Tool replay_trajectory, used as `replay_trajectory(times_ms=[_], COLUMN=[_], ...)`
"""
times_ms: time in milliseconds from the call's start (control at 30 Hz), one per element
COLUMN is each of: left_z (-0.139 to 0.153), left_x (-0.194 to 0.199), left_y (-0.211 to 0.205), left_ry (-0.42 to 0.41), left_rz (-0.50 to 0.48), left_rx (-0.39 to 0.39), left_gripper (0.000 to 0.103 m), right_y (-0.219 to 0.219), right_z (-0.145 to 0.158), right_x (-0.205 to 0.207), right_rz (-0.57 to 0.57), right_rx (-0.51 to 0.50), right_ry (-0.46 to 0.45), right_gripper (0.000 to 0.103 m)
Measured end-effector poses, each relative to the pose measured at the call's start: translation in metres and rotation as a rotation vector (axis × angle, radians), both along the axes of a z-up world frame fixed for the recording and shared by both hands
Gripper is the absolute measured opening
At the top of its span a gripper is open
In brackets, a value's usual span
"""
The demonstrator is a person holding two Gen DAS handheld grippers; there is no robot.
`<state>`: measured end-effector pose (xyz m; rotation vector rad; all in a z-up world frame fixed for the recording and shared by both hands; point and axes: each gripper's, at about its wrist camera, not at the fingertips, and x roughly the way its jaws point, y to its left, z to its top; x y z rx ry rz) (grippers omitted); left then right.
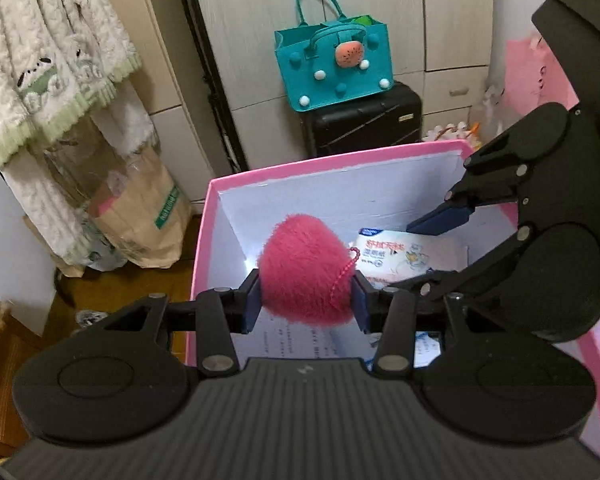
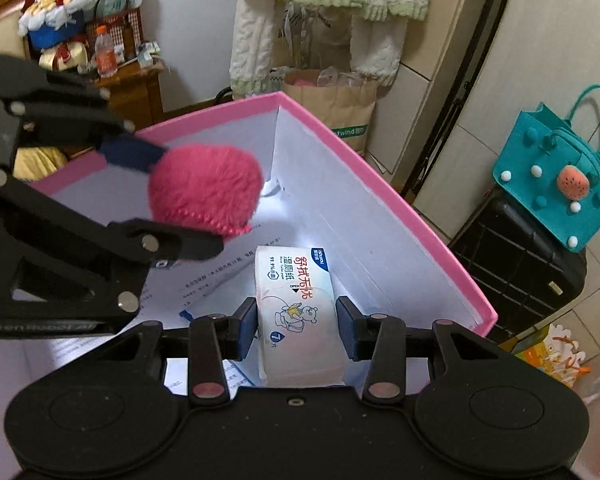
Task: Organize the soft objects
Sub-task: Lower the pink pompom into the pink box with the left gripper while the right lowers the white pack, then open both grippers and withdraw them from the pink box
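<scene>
Pink box (image 1: 214,216) at frame centre holds only papers; we grip the plush heart (image 1: 304,272) in our left hand-held gripper (image 1: 305,306), wipes pack (image 2: 296,312) in our right hand-held gripper (image 2: 296,330), neither released.

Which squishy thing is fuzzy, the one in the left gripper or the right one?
The pink plush heart in the left gripper is fuzzy. The wet wipes pack between the right gripper pads is smooth and printed.

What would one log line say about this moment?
left gripper: shut on pink plush heart | right gripper: around wet-wipes pack | both over pink box
</scene>
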<state>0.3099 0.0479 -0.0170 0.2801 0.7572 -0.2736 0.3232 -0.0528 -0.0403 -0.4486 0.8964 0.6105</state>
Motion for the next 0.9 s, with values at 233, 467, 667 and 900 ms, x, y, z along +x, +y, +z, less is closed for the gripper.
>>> replay_trajectory(times_ms=[233, 467, 667, 900], left_z=[0.009, 0.031, 0.051, 0.077], left_x=[-0.007, -0.034, -0.063, -0.103], left_y=[0.010, 0.026, 0.034, 0.034], left_ry=[-0.003, 0.015, 0.058, 0.088], left_rz=[0.003, -0.009, -0.055, -0.146], left_rx=[-0.065, -0.155, -0.229, -0.262], left_gripper=[0.052, 0.058, 0.064, 0.067], right_y=[-0.007, -0.033, -0.056, -0.070], right_z=[0.010, 0.047, 0.074, 0.102], right_x=[-0.008, -0.043, -0.083, -0.135], right_rz=[-0.026, -0.086, -0.113, -0.097], right_rx=[0.005, 0.126, 0.234, 0.270], right_ry=[-0.061, -0.051, -0.006, 0.000], right_gripper=[0.052, 0.052, 0.052, 0.053])
